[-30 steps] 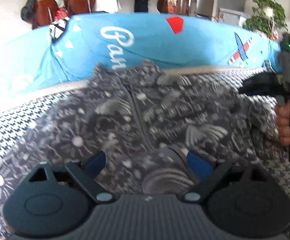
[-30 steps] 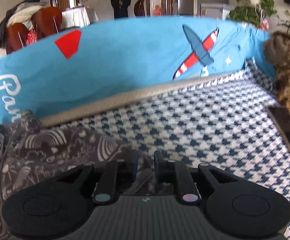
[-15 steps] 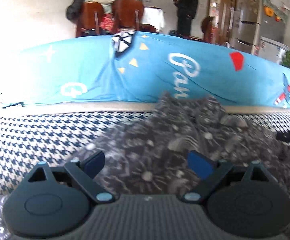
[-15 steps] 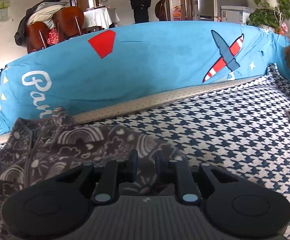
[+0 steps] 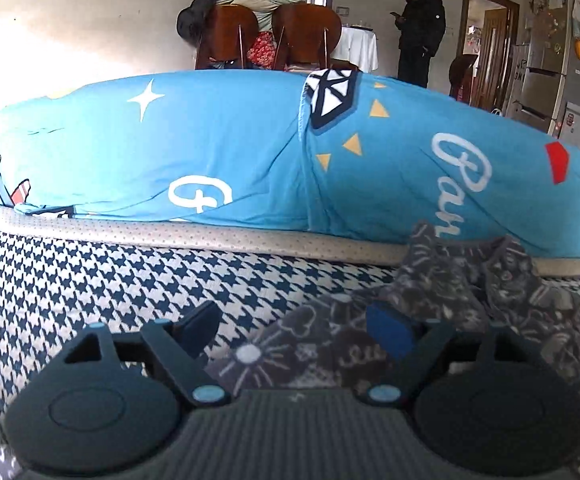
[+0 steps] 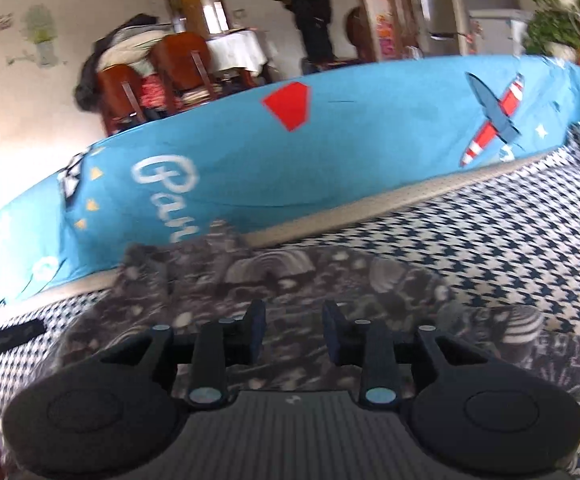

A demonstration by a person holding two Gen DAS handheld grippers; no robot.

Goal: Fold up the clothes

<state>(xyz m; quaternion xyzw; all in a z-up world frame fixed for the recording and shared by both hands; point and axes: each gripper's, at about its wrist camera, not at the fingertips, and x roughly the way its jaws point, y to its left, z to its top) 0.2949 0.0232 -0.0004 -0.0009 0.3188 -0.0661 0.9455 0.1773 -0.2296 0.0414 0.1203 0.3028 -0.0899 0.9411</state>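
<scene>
I see soft grey patterned jacket (image 5: 429,320), rumpled on houndstooth bed (image 5: 90,300). Left gripper (image 5: 293,330) fingers wide, closing, empty; right gripper (image 6: 291,334) fingers opening, empty.

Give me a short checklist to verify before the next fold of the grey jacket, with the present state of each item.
1. Jacket lies on the checked cover, not hanging off: ok.
2. Left claw free of cloth: ok; its jaws are closing, with the jacket's edge below them and nothing pinched.
3. Right claw has let go: ok; its jaws are opening above the jacket and no cloth is pinched.
4. Jacket lies flat, without wrinkles: not ok, the collar end is bunched against the blue cushion.
5. Sleeves laid in: cannot tell.
6. Picture sharp enough to aim: not ok in the right view, which is blurred.
</scene>
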